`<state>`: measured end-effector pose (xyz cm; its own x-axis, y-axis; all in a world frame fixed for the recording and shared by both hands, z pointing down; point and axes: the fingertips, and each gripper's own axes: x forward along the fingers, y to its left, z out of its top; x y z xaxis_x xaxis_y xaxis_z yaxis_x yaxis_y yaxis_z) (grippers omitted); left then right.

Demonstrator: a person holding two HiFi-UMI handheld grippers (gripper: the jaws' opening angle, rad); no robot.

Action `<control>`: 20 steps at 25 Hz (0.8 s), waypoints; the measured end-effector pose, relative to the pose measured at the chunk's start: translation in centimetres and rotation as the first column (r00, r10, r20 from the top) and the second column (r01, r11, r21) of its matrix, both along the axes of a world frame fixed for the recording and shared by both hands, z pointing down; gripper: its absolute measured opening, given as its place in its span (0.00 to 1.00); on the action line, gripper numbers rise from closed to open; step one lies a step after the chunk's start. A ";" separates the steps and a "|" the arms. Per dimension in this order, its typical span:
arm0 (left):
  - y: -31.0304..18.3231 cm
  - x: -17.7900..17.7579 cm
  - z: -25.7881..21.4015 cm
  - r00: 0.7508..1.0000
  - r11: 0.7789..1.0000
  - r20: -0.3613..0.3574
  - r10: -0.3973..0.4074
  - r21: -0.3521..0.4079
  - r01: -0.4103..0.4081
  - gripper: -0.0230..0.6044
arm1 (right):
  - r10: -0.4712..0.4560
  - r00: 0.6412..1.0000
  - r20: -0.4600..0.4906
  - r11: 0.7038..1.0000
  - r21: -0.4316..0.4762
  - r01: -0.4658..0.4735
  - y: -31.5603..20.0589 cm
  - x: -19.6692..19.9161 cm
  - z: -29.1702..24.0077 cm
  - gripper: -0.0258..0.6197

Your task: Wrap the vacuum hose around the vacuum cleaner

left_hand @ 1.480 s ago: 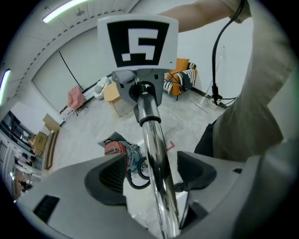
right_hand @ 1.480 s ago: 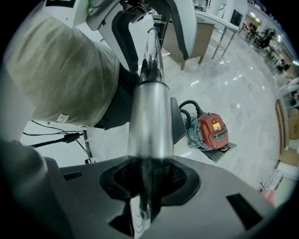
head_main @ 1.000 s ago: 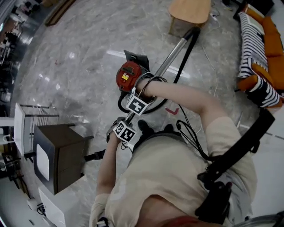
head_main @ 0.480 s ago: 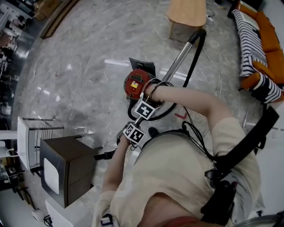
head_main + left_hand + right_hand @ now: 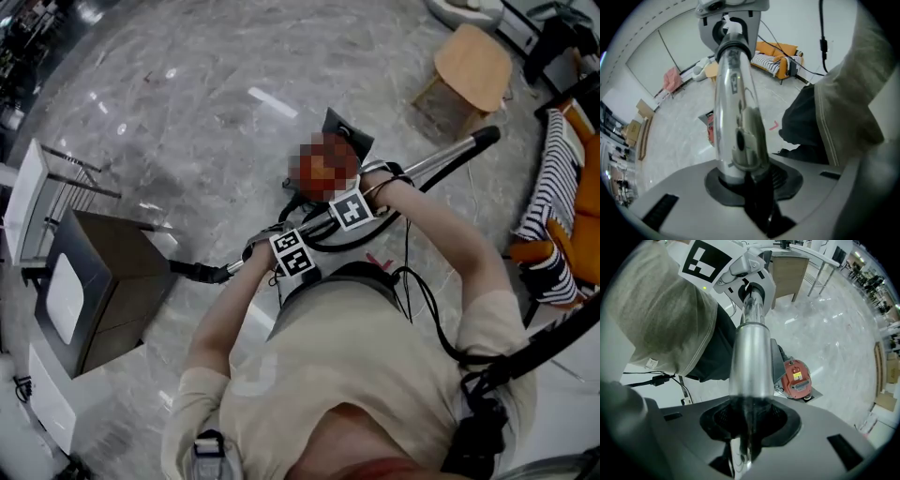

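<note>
The red vacuum cleaner [image 5: 797, 378] stands on the marble floor below the wand; in the head view a mosaic patch lies over it. Its metal wand [image 5: 441, 161] slants from lower left to upper right, and the black hose [image 5: 202, 272] trails off its lower end and loops beneath my arms. My left gripper [image 5: 286, 258] is on the wand's lower part; its jaws are closing, with the tube [image 5: 740, 140] between them and the pads on it. My right gripper [image 5: 361, 211] is shut on the wand [image 5: 750, 357] higher up, just above the cleaner.
A dark cabinet [image 5: 103, 291] and a white rack [image 5: 56, 178] stand at the left. A wooden stool [image 5: 473, 66] is at the upper right, a striped and orange sofa [image 5: 558, 197] at the right edge. Thin cables [image 5: 422, 300] hang beside my body.
The wand has swung from steep to nearly level, its far end moving right. Both grippers have shifted right along with it, and the head view has turned.
</note>
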<state>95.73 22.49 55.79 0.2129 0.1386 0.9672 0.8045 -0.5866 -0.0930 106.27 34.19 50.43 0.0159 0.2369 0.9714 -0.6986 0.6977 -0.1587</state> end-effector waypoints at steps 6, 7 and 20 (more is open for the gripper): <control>-0.1 1.9 -1.8 0.999 0.999 0.036 0.014 -0.051 -0.012 0.36 | -0.018 1.000 0.016 1.000 -0.010 0.018 -1.4 1.9 -1.3 0.21; -0.2 2.5 -1.7 1.000 0.999 0.027 0.004 -0.039 -0.003 0.36 | -0.021 1.000 0.021 1.000 0.001 0.021 -1.6 2.1 -1.4 0.21; 6.0 13.2 -0.2 0.978 0.976 0.054 -0.203 0.097 0.197 0.07 | -0.118 0.989 0.088 0.983 0.153 0.103 4.8 12.8 1.0 0.21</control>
